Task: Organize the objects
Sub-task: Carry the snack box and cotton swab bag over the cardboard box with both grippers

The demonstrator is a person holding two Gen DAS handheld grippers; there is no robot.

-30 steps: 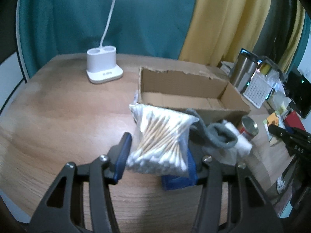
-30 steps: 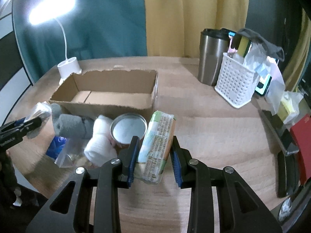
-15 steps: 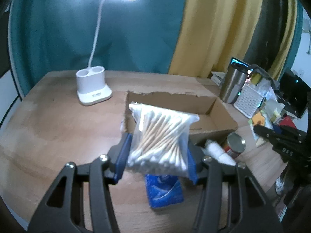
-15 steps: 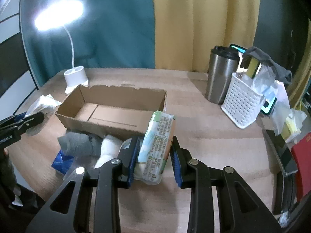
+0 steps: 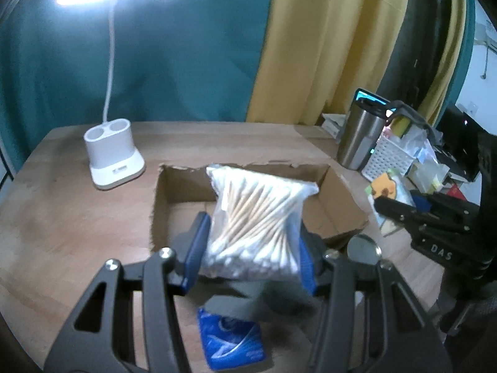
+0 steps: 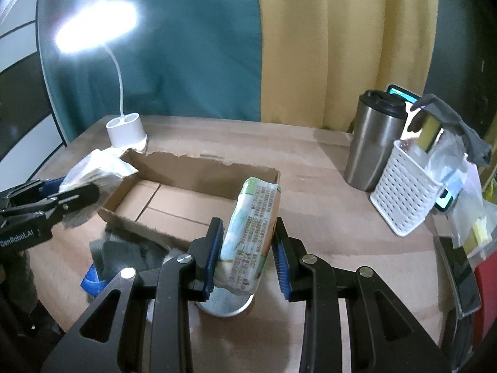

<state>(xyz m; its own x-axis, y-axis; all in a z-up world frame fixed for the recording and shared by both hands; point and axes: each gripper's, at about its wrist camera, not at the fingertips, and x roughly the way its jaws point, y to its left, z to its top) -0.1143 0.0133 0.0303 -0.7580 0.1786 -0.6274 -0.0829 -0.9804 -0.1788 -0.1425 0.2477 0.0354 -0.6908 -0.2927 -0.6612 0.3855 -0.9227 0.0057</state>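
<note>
My left gripper (image 5: 251,248) is shut on a clear bag of cotton swabs (image 5: 257,220) and holds it above the near edge of an open cardboard box (image 5: 341,199). My right gripper (image 6: 247,258) is shut on a green-and-white tissue pack (image 6: 251,233), held upright above the table at the box's (image 6: 192,183) near right corner. The left gripper with its bag (image 6: 93,174) shows at the box's left end in the right wrist view. The right gripper with its pack (image 5: 391,199) shows to the right in the left wrist view.
A blue packet (image 5: 231,338), a grey sock (image 6: 124,251) and a round tin (image 5: 363,247) lie on the wooden table in front of the box. A white lamp base (image 5: 113,154) stands behind the box at the left. A steel tumbler (image 6: 377,149) and a white basket (image 6: 407,192) stand at the right.
Both grippers have risen and moved forward with their loads. The swab bag now hangs over the box's near edge, and the tissue pack is higher, near the box's corner.
</note>
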